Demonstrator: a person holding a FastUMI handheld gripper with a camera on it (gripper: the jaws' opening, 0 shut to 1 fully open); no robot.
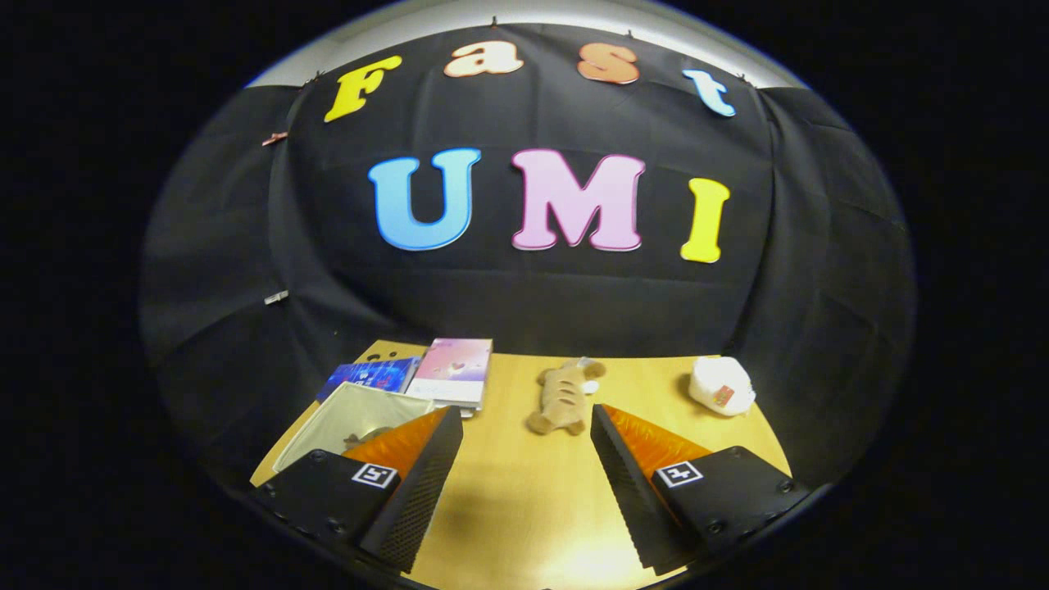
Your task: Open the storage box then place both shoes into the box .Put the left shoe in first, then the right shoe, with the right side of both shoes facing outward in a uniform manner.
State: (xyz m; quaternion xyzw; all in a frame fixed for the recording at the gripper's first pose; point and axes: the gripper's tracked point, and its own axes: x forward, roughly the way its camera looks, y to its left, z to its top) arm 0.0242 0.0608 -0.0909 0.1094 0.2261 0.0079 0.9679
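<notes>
My gripper (526,418) is open above a wooden table (508,492), with only bare tabletop between its fingers. A pale beige box-like container (348,414) lies beside and partly behind the left finger (410,475). Something greyish shows inside it, too hidden to identify. I cannot tell whether this container has a lid.
A small tan plush toy (564,397) lies just ahead of the fingers, near the right fingertip. A pink booklet (455,370) and a blue one (373,375) sit beyond the pale container. A white lump (721,385) rests at the table's far right. Black cloth walls the table.
</notes>
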